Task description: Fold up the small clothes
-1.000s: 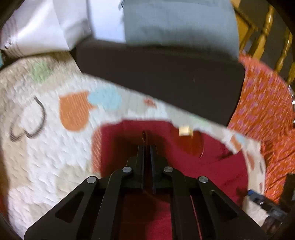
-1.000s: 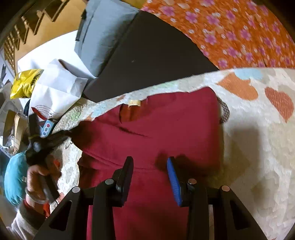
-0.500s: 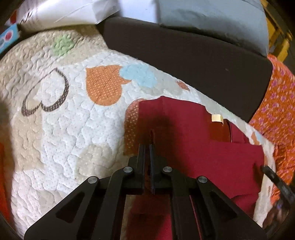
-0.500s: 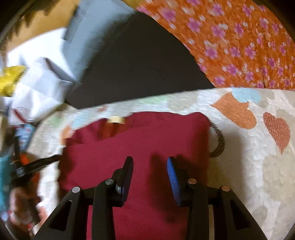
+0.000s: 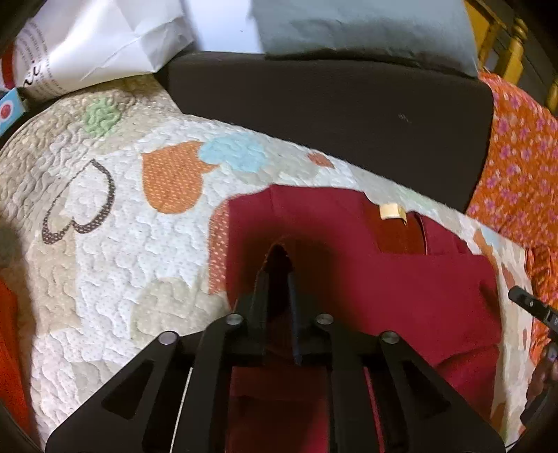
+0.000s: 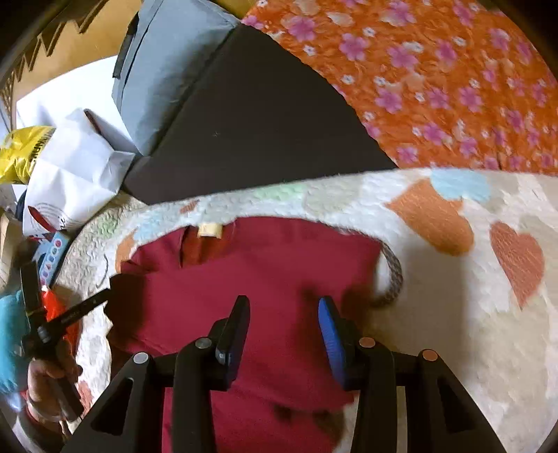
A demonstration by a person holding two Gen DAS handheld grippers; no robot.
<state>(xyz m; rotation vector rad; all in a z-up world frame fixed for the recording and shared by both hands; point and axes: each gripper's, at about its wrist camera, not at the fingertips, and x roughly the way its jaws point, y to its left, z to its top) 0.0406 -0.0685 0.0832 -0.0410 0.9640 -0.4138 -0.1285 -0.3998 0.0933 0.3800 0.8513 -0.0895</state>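
A dark red garment (image 5: 401,285) lies partly folded on a quilt with hearts (image 5: 104,244), its tan neck label (image 5: 392,211) at the far edge. My left gripper (image 5: 278,270) pinches a raised fold at the garment's left side, and its jaws are opening. In the right wrist view the left gripper (image 6: 87,303) reaches in from the left, held by a person's hand (image 6: 45,383). My right gripper (image 6: 284,301) hovers over the garment (image 6: 244,271) near its right edge. Its jaws are opening, and nothing is between the blue pads (image 6: 329,331).
A dark cushion (image 5: 331,111) borders the quilt's far edge, with a grey pillow (image 5: 366,28) behind it. Orange floral cloth (image 6: 436,87) lies to the right. A white paper bag (image 5: 97,45) and a yellow bag (image 6: 21,153) sit at the far left.
My left gripper has sunk toward the quilt with the red fold, and its jaws have parted a little. My right gripper has slid right across the garment.
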